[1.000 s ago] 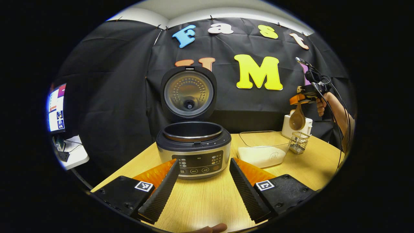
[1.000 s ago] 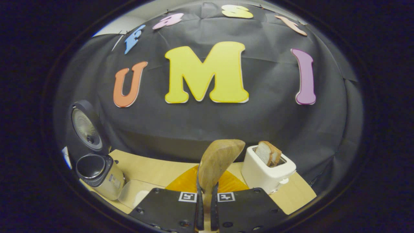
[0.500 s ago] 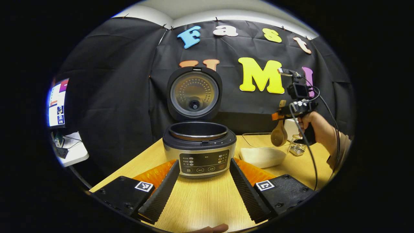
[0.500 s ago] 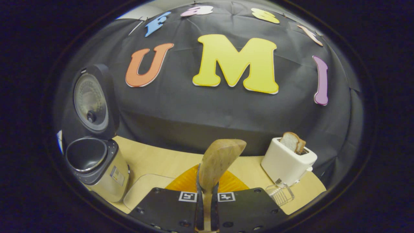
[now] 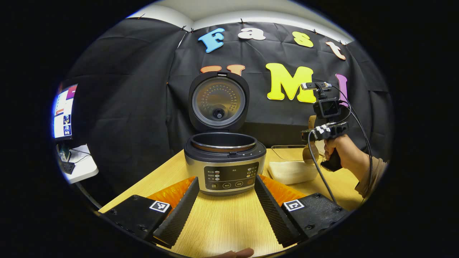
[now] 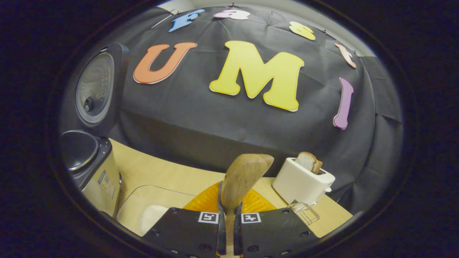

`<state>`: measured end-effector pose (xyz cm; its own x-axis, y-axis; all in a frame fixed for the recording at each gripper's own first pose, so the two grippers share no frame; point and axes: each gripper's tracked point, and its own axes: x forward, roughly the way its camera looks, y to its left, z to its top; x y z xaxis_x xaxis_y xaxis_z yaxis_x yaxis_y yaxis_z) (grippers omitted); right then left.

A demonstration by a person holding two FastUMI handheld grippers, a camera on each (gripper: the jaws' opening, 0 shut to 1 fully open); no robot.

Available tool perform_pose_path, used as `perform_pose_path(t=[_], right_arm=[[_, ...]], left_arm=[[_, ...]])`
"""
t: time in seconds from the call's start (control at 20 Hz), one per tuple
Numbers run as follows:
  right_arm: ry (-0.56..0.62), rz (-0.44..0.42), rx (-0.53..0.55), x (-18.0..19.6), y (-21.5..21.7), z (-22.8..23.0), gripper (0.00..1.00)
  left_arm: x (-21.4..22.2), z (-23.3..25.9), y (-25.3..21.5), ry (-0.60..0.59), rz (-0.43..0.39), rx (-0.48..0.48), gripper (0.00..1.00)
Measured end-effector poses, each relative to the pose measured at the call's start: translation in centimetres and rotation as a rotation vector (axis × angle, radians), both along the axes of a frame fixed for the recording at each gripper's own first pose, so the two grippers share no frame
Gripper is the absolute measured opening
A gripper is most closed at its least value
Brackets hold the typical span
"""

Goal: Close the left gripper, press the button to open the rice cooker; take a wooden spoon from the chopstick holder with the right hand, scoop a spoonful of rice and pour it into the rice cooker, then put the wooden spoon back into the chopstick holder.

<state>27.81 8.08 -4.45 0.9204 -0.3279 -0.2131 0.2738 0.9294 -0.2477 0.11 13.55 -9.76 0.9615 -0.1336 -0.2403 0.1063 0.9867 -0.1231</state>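
Matt wooden spoon, glossy metal rice cooker w/ dark lid, clear prob. plastic rice tub.

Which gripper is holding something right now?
The right gripper: its fingers are clamped on the wooden spoon. The left gripper stands open and empty before the rice cooker.

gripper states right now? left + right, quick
Left gripper: open, holding nothing, fingers spread either side of the rice cooker.
Right gripper: shut on the wooden spoon, above the rice container.
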Motion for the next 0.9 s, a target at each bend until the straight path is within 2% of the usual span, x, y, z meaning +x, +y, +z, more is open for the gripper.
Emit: perform_pose_path(t=[0.1,0.2,0.55,0.9], right_arm=[[0.009,-0.024,-0.03,-0.3,0.4,-0.9,0.08],[0.012,-0.029,-0.002,-0.8,1.8,-1.3,0.08],[0.068,-0.029,0.412,-1.9,5.7,-3.1,0.08],[0.08,-0.008,0.669,-1.9,6.1,-3.6,0.08]], left_arm=[[-0.2,0.3,-0.2,-0.006,-0.007,-0.024,0.99],[-0.3,0.5,0.1,-0.015,-0.003,-0.028,0.99],[-1.0,0.6,0.2,-0.019,-0.016,-0.013,0.99],[-1.3,1.6,1.2,-0.046,0.012,-0.019,0.99]])
